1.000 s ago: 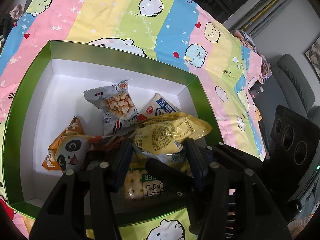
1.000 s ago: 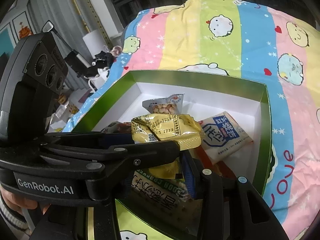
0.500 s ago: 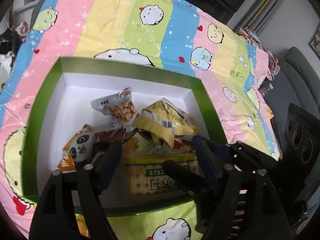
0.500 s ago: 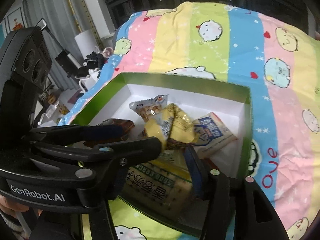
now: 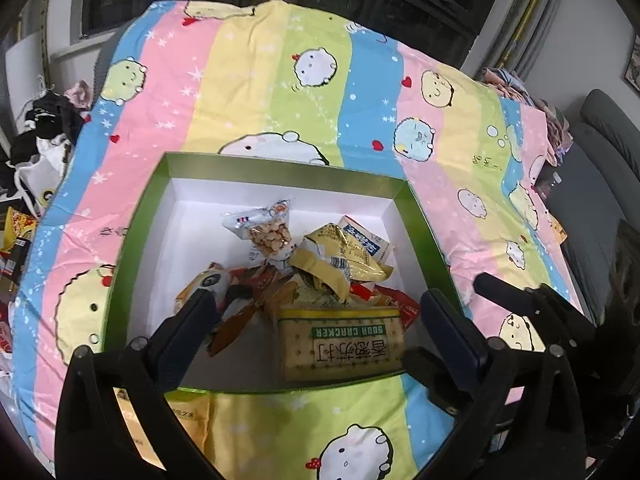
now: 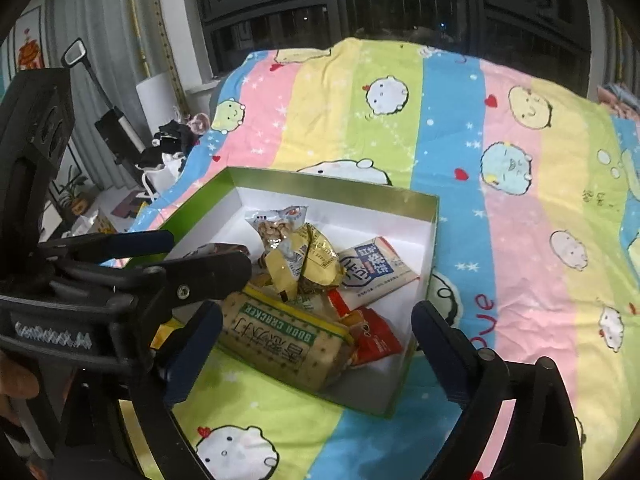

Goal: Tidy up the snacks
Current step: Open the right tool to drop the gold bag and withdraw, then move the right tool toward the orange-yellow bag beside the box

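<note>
My left claw (image 5: pixel 316 312) stands spread wide with nothing between its pads; its jaws have just been opening. My right claw (image 6: pixel 316 328) is the same, wide apart and empty, its jaws also just opened. Both hang above the near end of the green box (image 5: pixel 424 224), which sits on the striped cartoon bedspread (image 5: pixel 248 92).

Much of the pile is hard to read. From the left, the orange panda packet (image 5: pixel 200 284) is half covered by my left finger (image 5: pixel 188 332), and the brown and red wrappers under the heap are too tangled to count. One yellow pouch lying outside the box, by its near left corner (image 5: pixel 188 416), is cut off by my own frame.

The left camera alone shows that outside pouch and the grey chair (image 5: pixel 600 152) at the right edge. The right camera alone shows my other claw's body with its lettering (image 6: pixel 52 340), a fingertip (image 6: pixel 16 380) on it, and the red packet (image 6: pixel 376 340) in full.

Counted in the box: one panda packet, one clear bag of round puffs (image 5: pixel 270 232), one crumpled yellow packet (image 5: pixel 340 260) lying on top of the heap, one soda cracker pack (image 5: pixel 344 340) against the near wall, one blue-and-white packet (image 5: pixel 366 240) at the right.
</note>
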Demonstrator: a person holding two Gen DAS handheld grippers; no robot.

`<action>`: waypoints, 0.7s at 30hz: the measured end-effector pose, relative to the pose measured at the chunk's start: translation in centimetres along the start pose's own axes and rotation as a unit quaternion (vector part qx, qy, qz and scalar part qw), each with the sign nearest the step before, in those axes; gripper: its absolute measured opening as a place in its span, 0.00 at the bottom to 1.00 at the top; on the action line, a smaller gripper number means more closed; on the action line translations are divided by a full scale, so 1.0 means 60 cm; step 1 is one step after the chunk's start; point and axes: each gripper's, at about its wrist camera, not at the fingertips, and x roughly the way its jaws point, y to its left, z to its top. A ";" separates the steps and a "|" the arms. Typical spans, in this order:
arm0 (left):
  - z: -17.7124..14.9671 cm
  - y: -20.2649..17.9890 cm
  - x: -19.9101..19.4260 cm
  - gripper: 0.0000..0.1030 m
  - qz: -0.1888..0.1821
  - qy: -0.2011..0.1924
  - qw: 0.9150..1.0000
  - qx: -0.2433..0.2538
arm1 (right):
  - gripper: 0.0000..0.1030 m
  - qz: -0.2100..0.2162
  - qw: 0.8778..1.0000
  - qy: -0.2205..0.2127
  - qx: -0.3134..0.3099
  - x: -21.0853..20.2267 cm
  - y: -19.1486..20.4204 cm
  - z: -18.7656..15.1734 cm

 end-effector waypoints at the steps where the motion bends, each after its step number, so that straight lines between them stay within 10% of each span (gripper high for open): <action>1: 0.000 -0.001 -0.005 0.99 0.004 -0.004 1.000 0.001 | 0.96 -0.001 1.000 -0.003 0.000 -0.008 0.002 -0.002; 21: -0.067 -0.016 -0.175 0.99 0.043 -0.095 0.994 0.021 | 0.99 0.011 0.998 -0.055 0.017 -0.155 0.045 -0.035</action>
